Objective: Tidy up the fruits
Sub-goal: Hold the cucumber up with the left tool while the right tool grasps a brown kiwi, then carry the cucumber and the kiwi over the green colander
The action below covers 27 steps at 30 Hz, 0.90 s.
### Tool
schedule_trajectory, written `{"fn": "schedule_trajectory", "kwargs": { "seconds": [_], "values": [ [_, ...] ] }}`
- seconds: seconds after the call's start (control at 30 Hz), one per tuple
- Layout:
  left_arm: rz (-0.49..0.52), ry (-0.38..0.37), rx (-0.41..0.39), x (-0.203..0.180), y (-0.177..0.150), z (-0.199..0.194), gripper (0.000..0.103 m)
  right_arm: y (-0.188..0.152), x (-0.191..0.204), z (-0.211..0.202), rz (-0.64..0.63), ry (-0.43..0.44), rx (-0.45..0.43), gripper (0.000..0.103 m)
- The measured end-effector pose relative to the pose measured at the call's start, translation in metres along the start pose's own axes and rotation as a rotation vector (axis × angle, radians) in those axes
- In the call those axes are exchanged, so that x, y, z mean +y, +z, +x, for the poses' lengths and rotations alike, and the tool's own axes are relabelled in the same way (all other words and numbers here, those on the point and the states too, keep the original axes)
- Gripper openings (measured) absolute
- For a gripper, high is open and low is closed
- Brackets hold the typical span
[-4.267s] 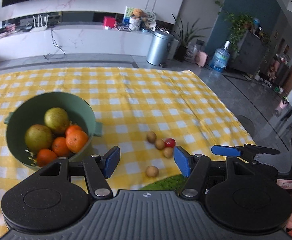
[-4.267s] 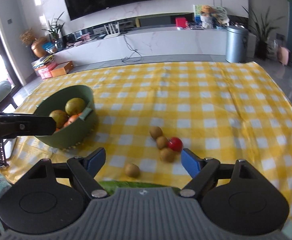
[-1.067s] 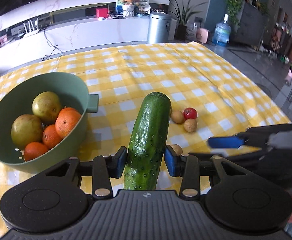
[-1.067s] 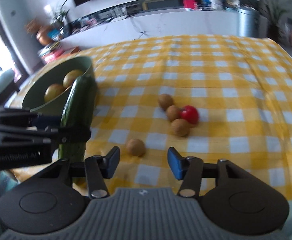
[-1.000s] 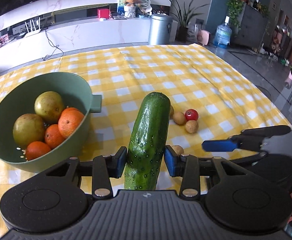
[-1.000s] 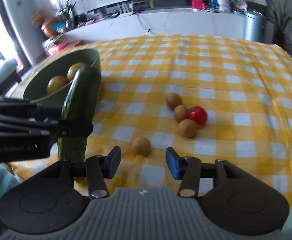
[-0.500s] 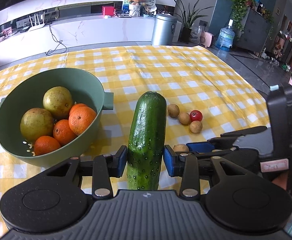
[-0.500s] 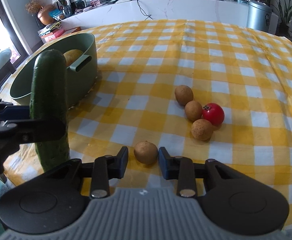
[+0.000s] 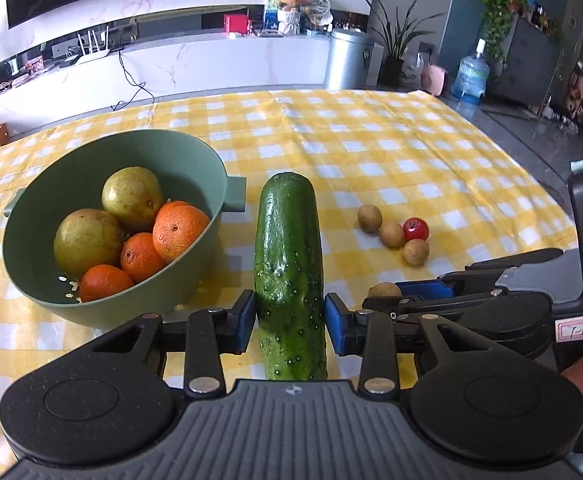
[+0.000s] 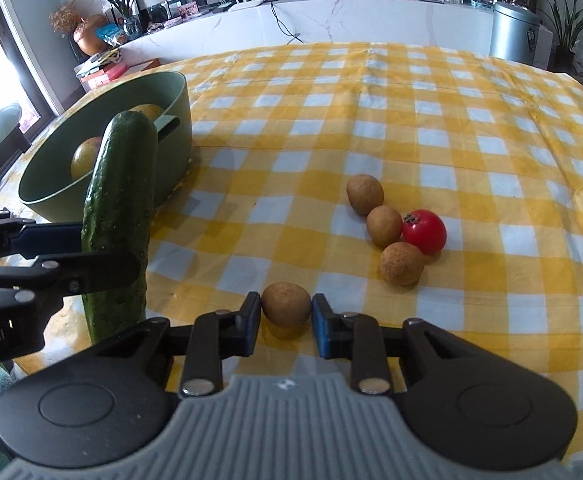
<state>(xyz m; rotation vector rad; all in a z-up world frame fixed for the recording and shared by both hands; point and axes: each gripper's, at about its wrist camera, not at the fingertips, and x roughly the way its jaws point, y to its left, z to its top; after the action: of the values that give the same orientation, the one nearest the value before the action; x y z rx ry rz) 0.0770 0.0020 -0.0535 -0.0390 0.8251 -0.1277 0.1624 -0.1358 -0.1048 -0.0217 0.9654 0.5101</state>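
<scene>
Two fruits are already in your claws. Your left gripper (image 9: pixel 290 318) is clamped on the cucumber (image 9: pixel 289 256), whose long axis stands nearly upright, pointing away from you. The green bowl (image 9: pixel 195 156) sits just to its left, so that hand is the nearer one. Your right gripper (image 10: pixel 286 312) has closed on the small brown fruit (image 10: pixel 286 303) at the near edge of the checked tablecloth (image 10: pixel 471 128); the bowl lies far left of it.

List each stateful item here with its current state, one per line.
left gripper: closing, pads on the cucumber
cucumber: held, tip up
right gripper: shut on the brown fruit
brown fruit: gripped, on the cloth
green bowl: upright, holding fruit
red fruit: loose on the cloth
</scene>
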Motion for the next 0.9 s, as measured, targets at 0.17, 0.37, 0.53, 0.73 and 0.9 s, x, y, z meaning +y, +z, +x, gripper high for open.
{"fn": "schedule_trajectory", "kwargs": {
  "seconds": [0.17,0.37,0.53,0.73,0.9],
  "values": [
    [-0.032,-0.023,-0.061,0.004,0.005,-0.017,0.041,-0.002,0.003,-0.007,-0.018,0.0,-0.032,0.024],
    [-0.104,-0.039,-0.142,0.019,0.019,-0.042,0.041,-0.003,0.004,-0.019,-0.01,0.011,-0.091,0.024],
    [-0.127,-0.013,-0.202,0.038,0.039,-0.063,0.041,0.003,0.007,-0.034,-0.011,0.035,-0.142,0.024],
    [-0.082,0.087,-0.223,0.058,0.069,-0.073,0.041,0.029,0.019,-0.054,-0.028,0.102,-0.221,0.024],
    [0.019,0.15,-0.153,0.066,0.085,-0.064,0.041,0.061,0.043,-0.063,-0.1,0.16,-0.267,0.024]
  ]
}}
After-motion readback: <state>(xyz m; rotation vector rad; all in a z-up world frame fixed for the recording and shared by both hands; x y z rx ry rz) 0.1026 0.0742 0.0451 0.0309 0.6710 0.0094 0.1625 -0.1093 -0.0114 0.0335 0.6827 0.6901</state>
